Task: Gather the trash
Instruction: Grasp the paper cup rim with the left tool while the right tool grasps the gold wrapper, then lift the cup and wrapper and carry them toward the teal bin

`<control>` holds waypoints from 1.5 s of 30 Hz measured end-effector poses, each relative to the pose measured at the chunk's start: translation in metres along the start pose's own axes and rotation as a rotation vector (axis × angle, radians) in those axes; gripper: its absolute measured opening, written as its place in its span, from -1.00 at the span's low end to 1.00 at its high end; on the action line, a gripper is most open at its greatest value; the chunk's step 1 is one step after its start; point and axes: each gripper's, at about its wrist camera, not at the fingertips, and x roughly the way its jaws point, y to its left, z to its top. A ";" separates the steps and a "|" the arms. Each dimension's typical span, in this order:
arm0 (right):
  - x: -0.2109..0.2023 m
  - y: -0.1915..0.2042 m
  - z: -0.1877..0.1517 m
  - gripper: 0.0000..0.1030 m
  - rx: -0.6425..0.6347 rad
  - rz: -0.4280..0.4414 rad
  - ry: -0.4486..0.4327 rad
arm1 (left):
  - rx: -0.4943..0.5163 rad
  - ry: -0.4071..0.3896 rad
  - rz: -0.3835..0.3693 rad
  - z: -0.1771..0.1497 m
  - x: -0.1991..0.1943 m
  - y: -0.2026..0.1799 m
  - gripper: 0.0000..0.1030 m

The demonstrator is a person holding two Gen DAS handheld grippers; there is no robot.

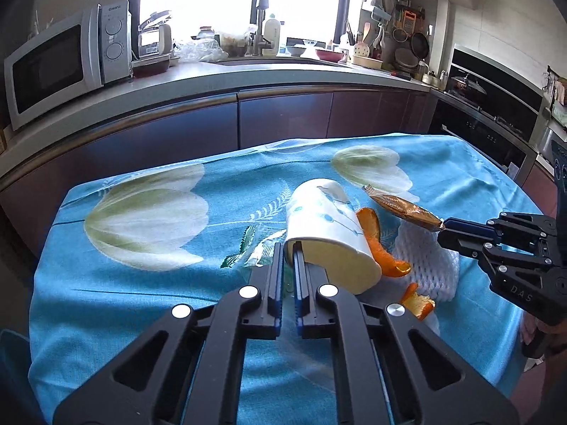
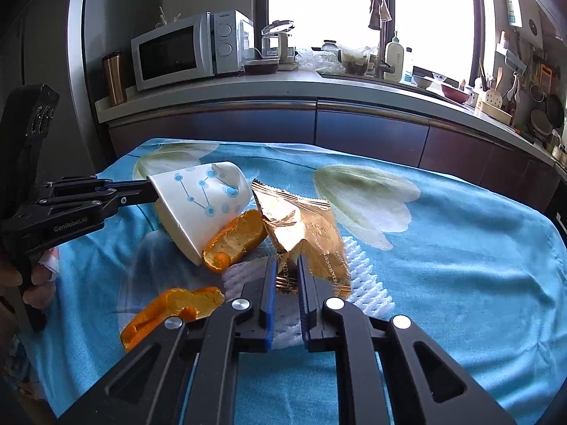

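Nearest us, our right gripper (image 2: 287, 272) pinches the end of the gold wrapper (image 2: 304, 233), lifted over the white foam net (image 2: 368, 283), while our left gripper (image 1: 288, 258) clamps the rim of the tipped paper cup (image 1: 326, 226). The cup's mouth lies left of the wrapper, past 2 orange peels (image 2: 237, 237). We read "GenRoboLAI" on the left tool, "Galanz" on the far microwave (image 1: 67, 60).

Both wrist views close, facing the window, sharing paper cup (image 1: 326, 219) (image 2: 202, 202).
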 end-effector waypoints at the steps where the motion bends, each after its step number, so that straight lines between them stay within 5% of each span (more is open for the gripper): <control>1: -0.002 -0.001 0.000 -0.84 0.007 -0.001 -0.008 | -0.002 -0.004 -0.002 0.000 -0.003 -0.001 -0.91; 25: -0.044 0.005 0.011 -0.95 0.094 0.156 -0.129 | -0.164 -0.142 -0.063 -0.018 -0.104 0.036 -0.93; 45: -0.065 0.052 0.014 -0.95 0.047 0.297 -0.167 | -0.278 -0.235 -0.010 -0.057 -0.185 0.078 -0.93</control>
